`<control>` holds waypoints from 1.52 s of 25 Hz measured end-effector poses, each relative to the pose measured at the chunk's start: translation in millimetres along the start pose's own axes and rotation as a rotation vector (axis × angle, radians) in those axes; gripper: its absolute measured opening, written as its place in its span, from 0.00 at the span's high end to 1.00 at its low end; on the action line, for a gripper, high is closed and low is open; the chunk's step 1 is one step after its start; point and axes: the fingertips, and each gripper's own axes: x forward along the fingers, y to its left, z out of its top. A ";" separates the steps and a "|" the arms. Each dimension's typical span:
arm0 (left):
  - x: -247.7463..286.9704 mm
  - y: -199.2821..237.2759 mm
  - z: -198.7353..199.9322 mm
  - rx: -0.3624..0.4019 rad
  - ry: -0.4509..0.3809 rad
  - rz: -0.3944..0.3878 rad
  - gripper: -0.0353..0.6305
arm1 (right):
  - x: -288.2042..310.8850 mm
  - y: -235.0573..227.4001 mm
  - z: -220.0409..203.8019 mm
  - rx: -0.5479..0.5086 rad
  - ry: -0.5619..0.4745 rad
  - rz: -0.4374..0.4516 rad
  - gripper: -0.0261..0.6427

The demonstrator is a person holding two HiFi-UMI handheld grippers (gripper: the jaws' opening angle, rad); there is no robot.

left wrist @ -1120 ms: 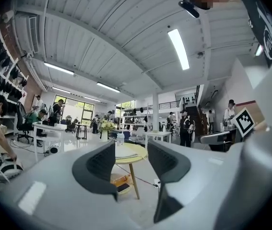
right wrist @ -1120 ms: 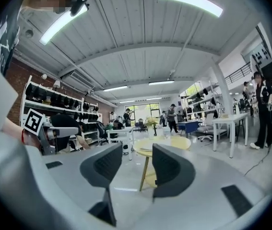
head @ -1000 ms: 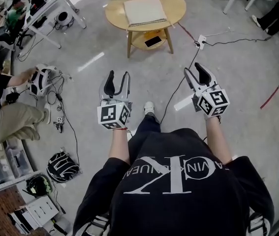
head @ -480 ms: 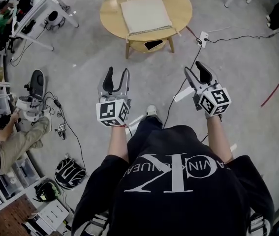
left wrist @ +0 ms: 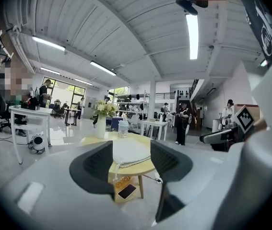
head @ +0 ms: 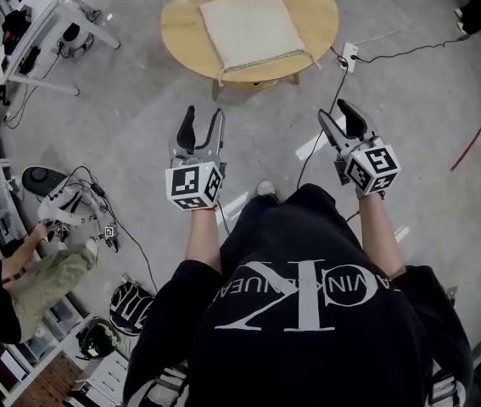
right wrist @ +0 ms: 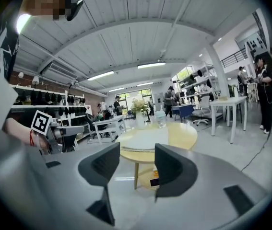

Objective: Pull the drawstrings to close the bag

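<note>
Softness and lightness seem likely: the pale square cloth bag lies centred on the round wooden desk; grasp its near-edge cords. Left gripper fingers are opening, right gripper fingers apart, both empty.

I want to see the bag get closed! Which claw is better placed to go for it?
Left, slightly. The left claw, opening and empty, points nearly straight at the bag; the right claw, open and empty, sits off to its side. Both are far.
</note>
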 end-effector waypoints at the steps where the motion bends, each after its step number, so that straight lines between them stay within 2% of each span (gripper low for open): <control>1: 2.6 0.7 -3.9 -0.010 0.009 -0.004 0.60 | 1.4 -0.6 -3.2 -0.003 0.018 -0.002 0.67; 10: 41.6 5.9 -31.0 -0.041 0.085 -0.001 0.60 | 46.2 -33.7 -5.6 -0.002 0.072 0.017 0.67; 16: 69.0 13.8 -49.1 -0.067 0.149 0.049 0.60 | 97.8 -53.7 -2.7 -0.055 0.146 0.114 0.67; 19: 82.3 16.7 -54.9 -0.073 0.175 0.077 0.60 | 116.3 -67.9 -1.5 -0.056 0.168 0.151 0.67; 26: 111.0 26.8 -84.9 -0.091 0.293 0.131 0.60 | 147.0 -88.0 -16.2 -0.049 0.241 0.234 0.67; 32: 135.5 34.1 -112.1 -0.057 0.440 0.156 0.60 | 162.5 -102.8 -25.5 -0.056 0.288 0.313 0.67; 38: 147.0 47.0 -129.2 0.056 0.547 0.168 0.61 | 177.0 -116.5 -28.4 -0.057 0.299 0.361 0.67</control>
